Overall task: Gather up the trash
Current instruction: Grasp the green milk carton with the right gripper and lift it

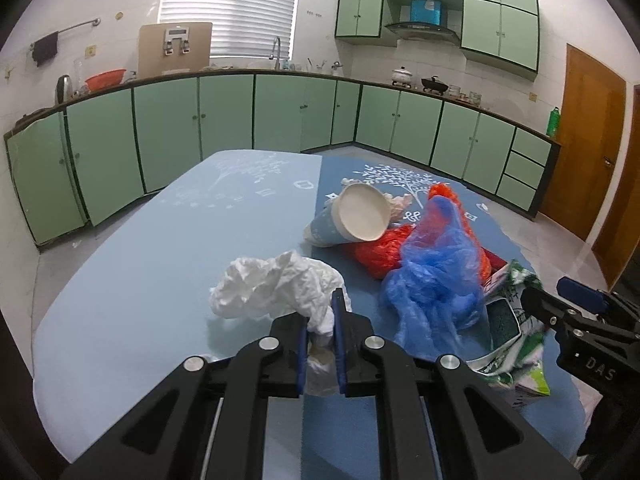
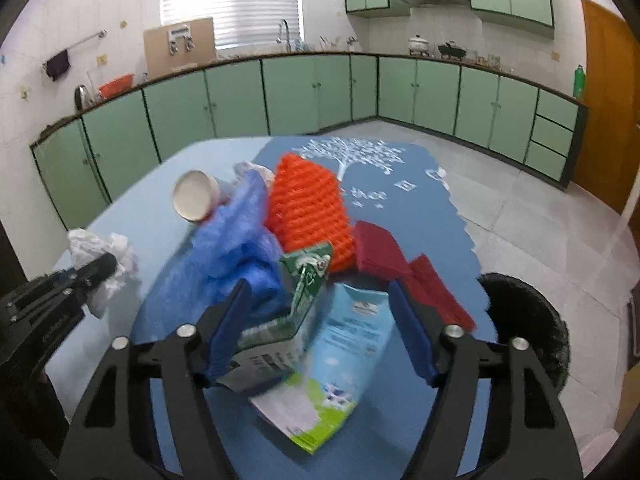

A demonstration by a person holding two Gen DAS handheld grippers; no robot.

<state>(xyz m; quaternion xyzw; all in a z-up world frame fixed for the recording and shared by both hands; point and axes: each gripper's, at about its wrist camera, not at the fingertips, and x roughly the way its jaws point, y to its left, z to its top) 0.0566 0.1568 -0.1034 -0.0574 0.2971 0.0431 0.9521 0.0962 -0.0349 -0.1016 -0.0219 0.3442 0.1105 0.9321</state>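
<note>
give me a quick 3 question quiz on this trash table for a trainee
1. True or false: the left gripper is shut on the crumpled white tissue.
2. Which item lies between the right gripper's fingers? A) paper cup B) milk carton C) red mesh
3. Fill in: the paper cup lies on its ____, mouth facing the cameras.

Key:
1. True; the tissue is pinched between the pads.
2. B; the flattened milk carton sits between fingers that are apart, and the right pad clearly is not touching it.
3. side
</note>
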